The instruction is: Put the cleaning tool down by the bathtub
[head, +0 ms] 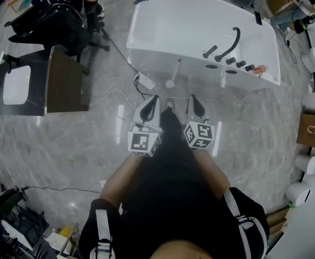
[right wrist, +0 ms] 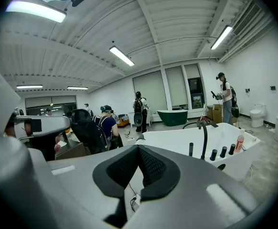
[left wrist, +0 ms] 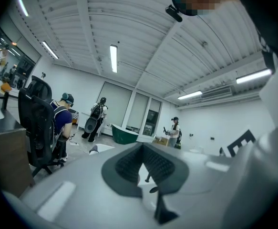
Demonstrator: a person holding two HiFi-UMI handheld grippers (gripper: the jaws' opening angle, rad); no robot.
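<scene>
**Two tools shut and empty, cleaning tool already set by the tub**

Both pairs of jaws are seen closed pad to pad, with nothing gripped. The left tool (head: 155,99) and the right tool (head: 193,98) are held side by side close to the body, pointed toward the bathtub (head: 157,61). The cleaning tool (head: 174,73) is found well apart from both. It stands head down on the floor, with its handle leaned against the tub's outer wall. The placing is therefore judged done.

The main risk is judged to be the lean itself. The handle is propped on a smooth curved wall, so it could be tipped over by a nudge from a foot or a tool, or slide sideways on the glossy floor. A second hazard is posed by the power strip (head: 146,81) and its white cables (head: 116,99), which lie just beside the cleaning tool's head and in front of the feet. A step forward could catch a loop, and the strip could be dragged into the head.

Open floor is available directly behind and to the right of the stance. To the left, room is limited by the dark desk (head: 65,82), and beyond it by an occupied office chair (head: 54,23). Ahead, movement is stopped by the tub wall. Along the far right edge, white fixtures (head: 310,59) and a paper bag (head: 313,131) are lined up, well clear of both tools.
</scene>
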